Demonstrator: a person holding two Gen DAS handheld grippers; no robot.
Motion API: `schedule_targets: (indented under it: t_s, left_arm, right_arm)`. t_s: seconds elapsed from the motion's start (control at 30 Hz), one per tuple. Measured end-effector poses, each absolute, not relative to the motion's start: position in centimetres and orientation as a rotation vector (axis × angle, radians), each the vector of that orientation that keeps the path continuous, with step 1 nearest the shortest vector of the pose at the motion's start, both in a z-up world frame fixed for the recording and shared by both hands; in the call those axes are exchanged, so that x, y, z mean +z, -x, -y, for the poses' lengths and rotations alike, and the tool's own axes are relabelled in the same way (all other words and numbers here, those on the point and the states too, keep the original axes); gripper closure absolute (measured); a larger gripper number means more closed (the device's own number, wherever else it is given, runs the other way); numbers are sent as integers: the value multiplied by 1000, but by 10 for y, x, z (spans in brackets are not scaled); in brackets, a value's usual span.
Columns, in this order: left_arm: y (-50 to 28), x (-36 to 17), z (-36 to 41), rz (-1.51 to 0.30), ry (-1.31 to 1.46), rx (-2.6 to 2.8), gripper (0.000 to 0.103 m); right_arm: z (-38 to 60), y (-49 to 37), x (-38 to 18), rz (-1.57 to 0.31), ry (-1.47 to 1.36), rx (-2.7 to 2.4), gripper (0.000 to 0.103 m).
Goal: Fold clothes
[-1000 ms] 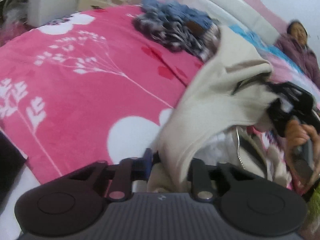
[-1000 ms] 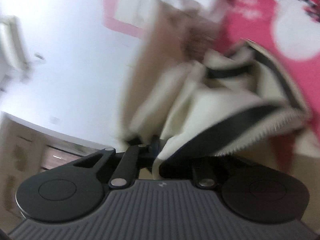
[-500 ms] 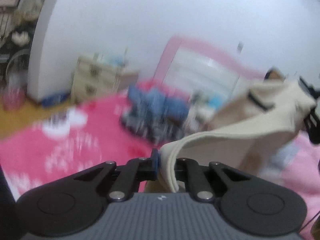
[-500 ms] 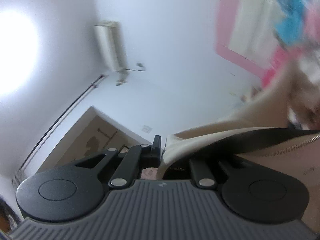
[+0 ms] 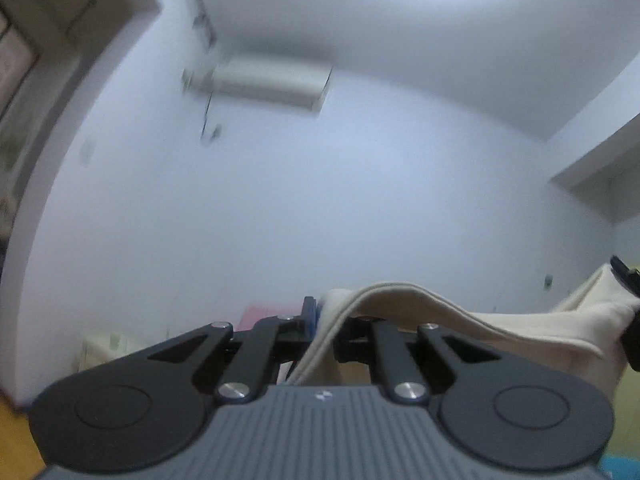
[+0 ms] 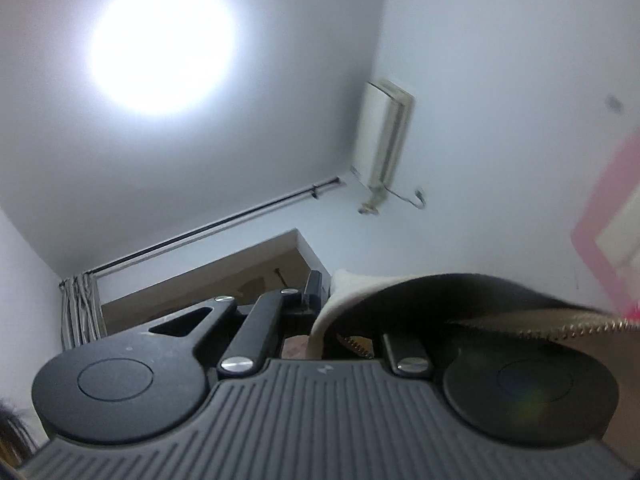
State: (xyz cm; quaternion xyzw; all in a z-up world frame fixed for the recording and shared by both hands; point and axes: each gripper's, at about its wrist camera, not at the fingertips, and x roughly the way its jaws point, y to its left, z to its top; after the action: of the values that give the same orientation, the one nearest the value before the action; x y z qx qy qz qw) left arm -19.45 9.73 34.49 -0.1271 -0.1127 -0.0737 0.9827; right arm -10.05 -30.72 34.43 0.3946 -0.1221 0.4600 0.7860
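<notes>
Aloft, cream garment (image 5: pixel 532 332) stretched between both clenched tools, left (image 5: pixel 326 322) and seemingly right (image 6: pixel 326 300).

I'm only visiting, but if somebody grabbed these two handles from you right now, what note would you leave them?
Left tongs: shut on the cream garment.
Right tongs: shut on the same garment, at its dark zippered edge.
The garment hangs between the two tongs, both pointing up at wall and ceiling.
Done: picked up by two points.
Left: no fold is visible yet; probably lay it flat and fold.
</notes>
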Motion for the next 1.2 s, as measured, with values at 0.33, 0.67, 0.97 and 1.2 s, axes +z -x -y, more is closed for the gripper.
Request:
schedule_targets:
  t_s: [0.33,0.67,0.97,1.2]
  left_arm:
    - [284,372,-91,366,191,-144,94]
    - [298,296,-65,395,175,-51,94]
    - [193,187,-43,266,170,7,94]
    - [73,101,-19,78,153,5,94]
  right_arm:
    - [300,199,373,344,-739,978,97]
    - [307,228,302,251,-797,818,97]
    - [307,165,204,246,-731,630,97]
    - [321,88,137,179,-664,430,97]
